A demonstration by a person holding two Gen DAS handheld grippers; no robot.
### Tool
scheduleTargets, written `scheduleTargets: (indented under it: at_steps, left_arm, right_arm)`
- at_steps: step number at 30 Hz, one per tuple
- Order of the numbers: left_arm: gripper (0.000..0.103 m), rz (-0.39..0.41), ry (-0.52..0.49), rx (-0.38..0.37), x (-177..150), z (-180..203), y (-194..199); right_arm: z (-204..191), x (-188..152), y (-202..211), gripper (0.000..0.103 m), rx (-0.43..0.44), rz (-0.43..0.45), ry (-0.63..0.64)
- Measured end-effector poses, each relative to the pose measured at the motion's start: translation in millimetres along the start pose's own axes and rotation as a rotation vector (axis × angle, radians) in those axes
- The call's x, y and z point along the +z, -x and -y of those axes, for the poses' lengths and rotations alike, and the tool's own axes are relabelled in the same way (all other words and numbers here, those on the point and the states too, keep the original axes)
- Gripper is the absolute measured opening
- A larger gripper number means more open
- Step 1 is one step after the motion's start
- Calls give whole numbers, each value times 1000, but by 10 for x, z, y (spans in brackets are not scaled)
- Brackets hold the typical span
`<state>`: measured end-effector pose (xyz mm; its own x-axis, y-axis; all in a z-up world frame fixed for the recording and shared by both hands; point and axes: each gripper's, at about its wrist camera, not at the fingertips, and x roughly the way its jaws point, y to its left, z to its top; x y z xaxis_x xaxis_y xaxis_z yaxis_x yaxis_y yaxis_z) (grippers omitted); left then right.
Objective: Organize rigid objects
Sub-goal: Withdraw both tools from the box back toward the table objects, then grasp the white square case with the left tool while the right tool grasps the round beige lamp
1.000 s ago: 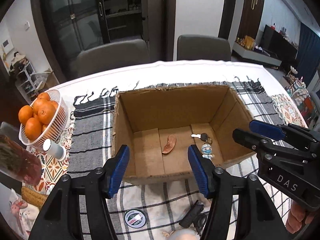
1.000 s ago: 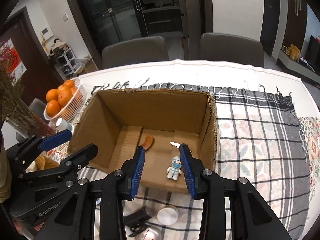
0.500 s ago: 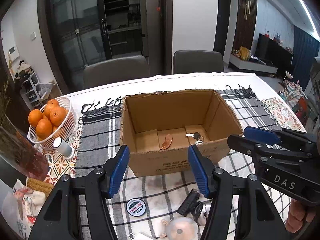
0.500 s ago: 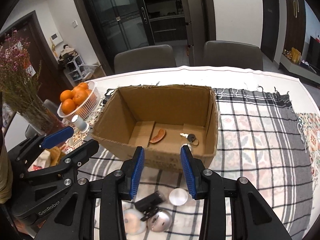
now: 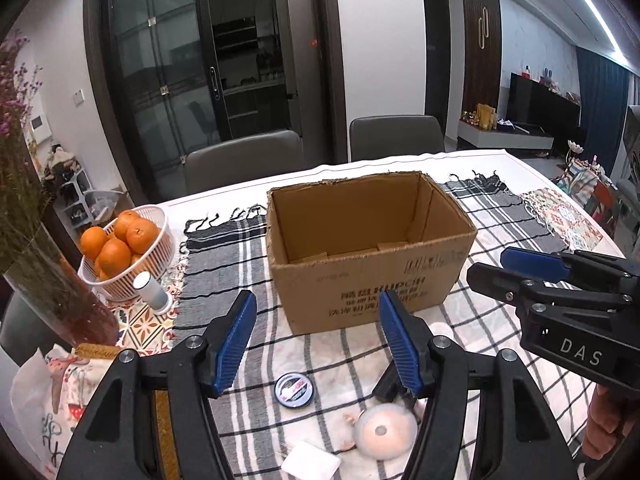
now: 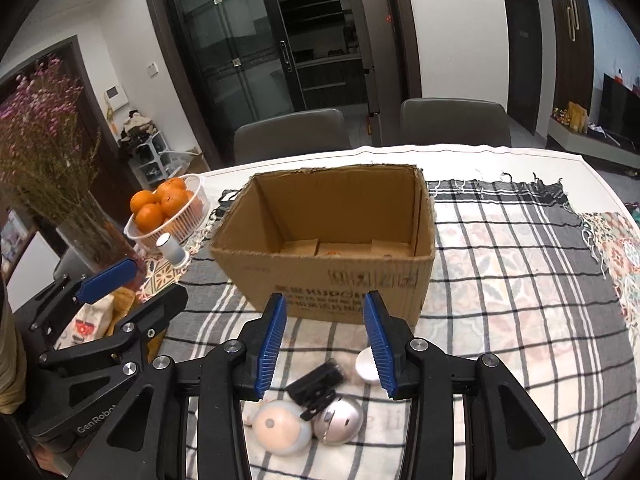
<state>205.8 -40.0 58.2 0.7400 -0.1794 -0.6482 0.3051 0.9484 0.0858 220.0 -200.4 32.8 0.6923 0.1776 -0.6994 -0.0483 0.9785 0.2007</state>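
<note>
My right claw (image 6: pixel 325 340) hangs wide open and empty above the near part of the tabletop (image 6: pixel 500 312), and the loose pieces lie straight below and just ahead of it: a black clip-like piece (image 6: pixel 318 386) with its long axis slanting from near-left up to far-right, a silver dome (image 6: pixel 338 424) touching its near end, a peach round piece (image 6: pixel 280 426) beside that, and a white disc (image 6: pixel 366 368) tucked against my right finger. My left claw (image 5: pixel 318 344) is open and empty too, sitting leftward over a round tin (image 5: pixel 294 388) and a small white square (image 5: pixel 310 466). The cardboard box (image 6: pixel 332 248) stands beyond both claws, open-topped, its near wall between me and its floor. I judge the right claw nearer the black piece; I would need to turn across its slant, and lift clear over that near wall, with the silver dome crowding the grasp.
</note>
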Motion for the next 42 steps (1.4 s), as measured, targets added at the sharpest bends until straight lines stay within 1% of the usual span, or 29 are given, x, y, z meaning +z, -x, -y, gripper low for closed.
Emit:
scheduleTargets:
  at_steps: [1, 5, 8, 15, 19, 25, 27, 29, 37, 42]
  left_arm:
    - [63, 6, -3, 2, -39, -10, 41]
    - [64, 21, -8, 9, -171, -54, 168]
    - [64, 24, -8, 13, -275, -104, 243]
    - [65, 35, -7, 16, -531, -198, 380]
    - [66, 35, -4, 34, -693, -245, 427]
    - [66, 42, -16, 59, -875, -287, 484]
    - [66, 42, -18, 51, -943, -296, 489]
    - [66, 38, -28, 45, -1009, -305, 482]
    - [66, 17, -70, 40, -1280, -300, 424]
    - [66, 27, -86, -2, -1439, -280, 408]
  right_arm:
    - [-22, -23, 11, 44, 0, 0, 4]
    - [-144, -149, 80, 51, 13, 10, 32]
    - [-237, -223, 118, 54, 20, 17, 55]
    - [-448, -435, 173, 57, 34, 41, 112]
    - [-536, -532, 188, 58, 47, 52, 132]
    - [-679, -660, 211, 66, 44, 81, 185]
    - [-720, -715, 219, 69, 44, 96, 196]
    - [-749, -768, 224, 70, 48, 105, 202]
    - [-810, -973, 124, 71, 63, 98, 222]
    - [-829, -1122, 78, 76, 75, 105, 223]
